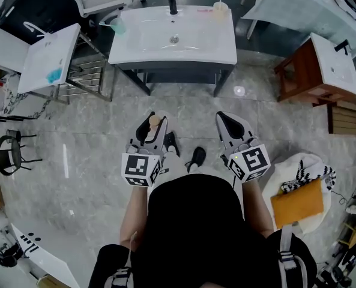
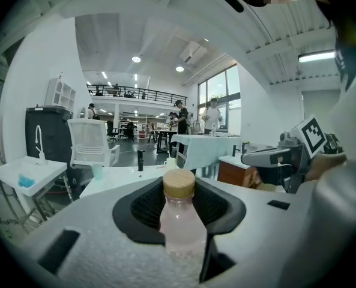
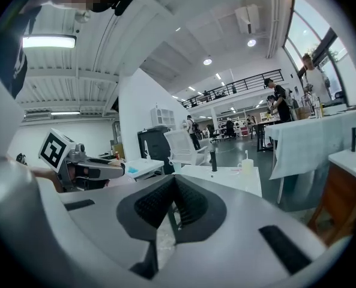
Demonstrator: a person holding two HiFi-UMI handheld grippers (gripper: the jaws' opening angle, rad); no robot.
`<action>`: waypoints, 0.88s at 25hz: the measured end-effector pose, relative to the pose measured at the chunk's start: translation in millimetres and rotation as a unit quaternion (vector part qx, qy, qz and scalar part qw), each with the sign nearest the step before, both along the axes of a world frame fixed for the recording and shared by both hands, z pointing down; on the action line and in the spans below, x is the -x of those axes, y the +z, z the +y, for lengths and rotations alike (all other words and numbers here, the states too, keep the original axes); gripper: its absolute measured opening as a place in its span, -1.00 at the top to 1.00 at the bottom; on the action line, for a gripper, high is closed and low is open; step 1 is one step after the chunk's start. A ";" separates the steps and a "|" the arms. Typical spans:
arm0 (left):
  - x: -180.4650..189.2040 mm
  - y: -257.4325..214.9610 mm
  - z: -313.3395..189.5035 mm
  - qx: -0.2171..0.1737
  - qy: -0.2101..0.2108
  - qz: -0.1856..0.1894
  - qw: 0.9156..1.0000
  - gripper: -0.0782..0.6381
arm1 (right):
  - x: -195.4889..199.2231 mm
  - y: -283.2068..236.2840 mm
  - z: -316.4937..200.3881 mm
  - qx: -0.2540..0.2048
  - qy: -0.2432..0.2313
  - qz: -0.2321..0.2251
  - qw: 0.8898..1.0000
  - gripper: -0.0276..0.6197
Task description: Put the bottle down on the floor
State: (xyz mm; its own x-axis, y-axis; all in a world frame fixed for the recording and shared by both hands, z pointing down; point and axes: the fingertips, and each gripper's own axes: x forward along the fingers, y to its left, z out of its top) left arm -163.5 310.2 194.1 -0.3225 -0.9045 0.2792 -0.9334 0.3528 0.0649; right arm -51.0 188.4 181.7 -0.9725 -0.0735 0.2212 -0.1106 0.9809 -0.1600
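A small clear bottle with a tan cork-coloured cap stands upright between the black pads of my left gripper, which is shut on its body. In the head view the bottle cap shows at the tip of the left gripper, held in the air above the grey marble floor. My right gripper is level with it to the right. The right gripper is shut, its pads meeting with nothing between them.
A white washbasin on a dark stand is straight ahead. A tilted white basin panel is at the left, a brown cabinet with a basin at the right. A white bag with an orange item lies by my right side. My shoe is below the grippers.
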 end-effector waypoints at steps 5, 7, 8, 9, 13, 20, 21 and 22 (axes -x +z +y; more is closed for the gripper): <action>12.5 4.5 -10.3 0.003 0.018 -0.012 1.000 0.38 | 17.2 8.7 -10.5 0.014 0.019 0.009 1.000 0.90; 20.4 5.2 -16.9 -0.007 0.023 -0.008 1.000 0.38 | 24.8 10.6 -15.2 0.014 0.024 0.015 1.000 0.90; 25.1 4.9 -20.6 -0.013 0.026 -0.006 1.000 0.38 | 29.4 10.6 -18.1 0.012 0.026 0.017 0.999 0.90; 30.8 4.3 -24.7 -0.017 0.030 -0.004 0.999 0.38 | 34.8 10.1 -21.4 0.011 0.029 0.018 0.999 0.90; 64.9 1.7 -43.2 -0.031 0.043 0.001 0.999 0.38 | 65.9 4.5 -36.1 0.005 0.044 0.018 0.999 0.90; 138.2 2.1 -73.2 -0.030 0.069 0.010 0.997 0.38 | 133.9 -3.3 -56.3 0.003 0.068 0.018 0.998 0.90; 147.9 2.0 -77.3 -0.030 0.075 0.009 0.997 0.38 | 143.1 -3.4 -59.0 0.003 0.073 0.019 0.997 0.90; 157.2 2.0 -80.9 -0.030 0.082 0.008 0.996 0.38 | 152.0 -3.6 -61.5 0.003 0.078 0.020 0.997 0.90</action>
State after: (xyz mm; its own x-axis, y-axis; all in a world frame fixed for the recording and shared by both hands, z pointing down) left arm -320.7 229.3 196.1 -0.1656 -0.9596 0.2277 -0.9769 0.1912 0.0957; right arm -203.0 127.0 178.2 -0.9401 -0.2210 0.2596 -0.2671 0.9506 -0.1579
